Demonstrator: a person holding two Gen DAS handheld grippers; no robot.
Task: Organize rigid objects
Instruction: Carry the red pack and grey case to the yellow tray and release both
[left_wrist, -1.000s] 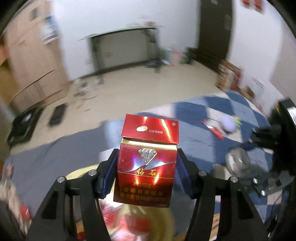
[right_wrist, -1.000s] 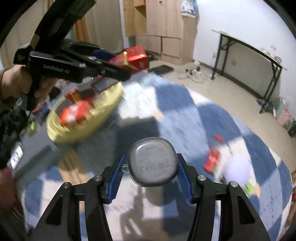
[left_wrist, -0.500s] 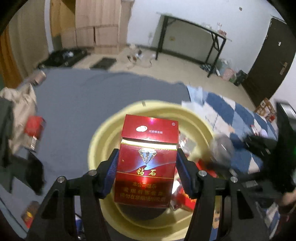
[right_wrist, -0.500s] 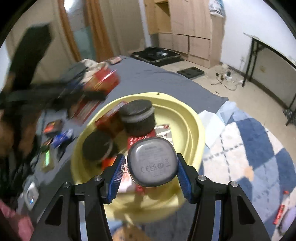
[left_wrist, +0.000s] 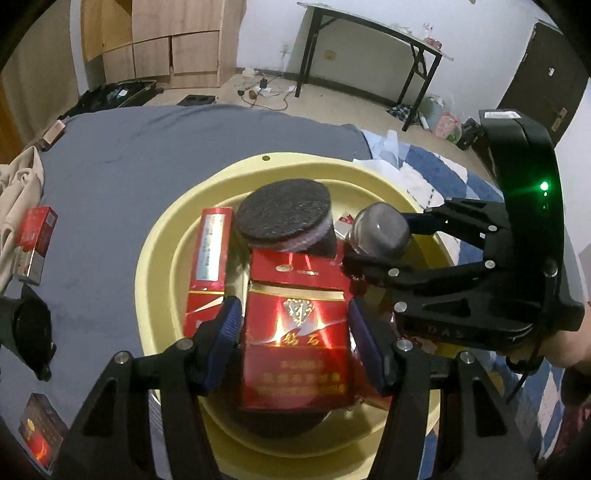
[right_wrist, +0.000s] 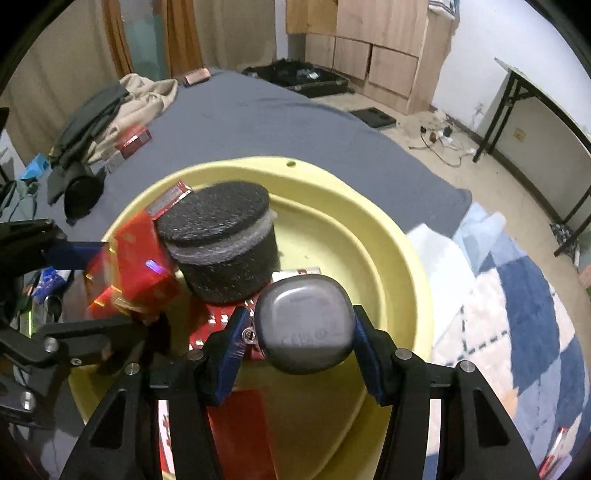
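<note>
The left gripper (left_wrist: 295, 332) pinches a red cigarette pack (left_wrist: 297, 332) upright between its blue pads, holding it over the yellow basin (left_wrist: 162, 236). The pack's flip top points away from the camera, toward the black felt cylinder (left_wrist: 284, 216) that stands in the basin just behind it. Left of the pack, a second red pack (left_wrist: 208, 258) leans inside the basin.

The right gripper (right_wrist: 301, 332) is clamped on a grey rounded case (right_wrist: 303, 323), also over the basin, just right of the cylinder and close to it. From the left wrist view the case (left_wrist: 380, 230) sits beside the cylinder's right edge, with the right gripper (left_wrist: 384, 240) reaching in from the basin's right side. From the right wrist view the left gripper (right_wrist: 92, 284) holds its pack (right_wrist: 136, 266) against the cylinder's left side.

More red packs lie on the basin floor under the case (right_wrist: 236, 424). Outside the basin, on the grey sheet (left_wrist: 129, 155), another pack (left_wrist: 35, 243) lies to its left.
</note>
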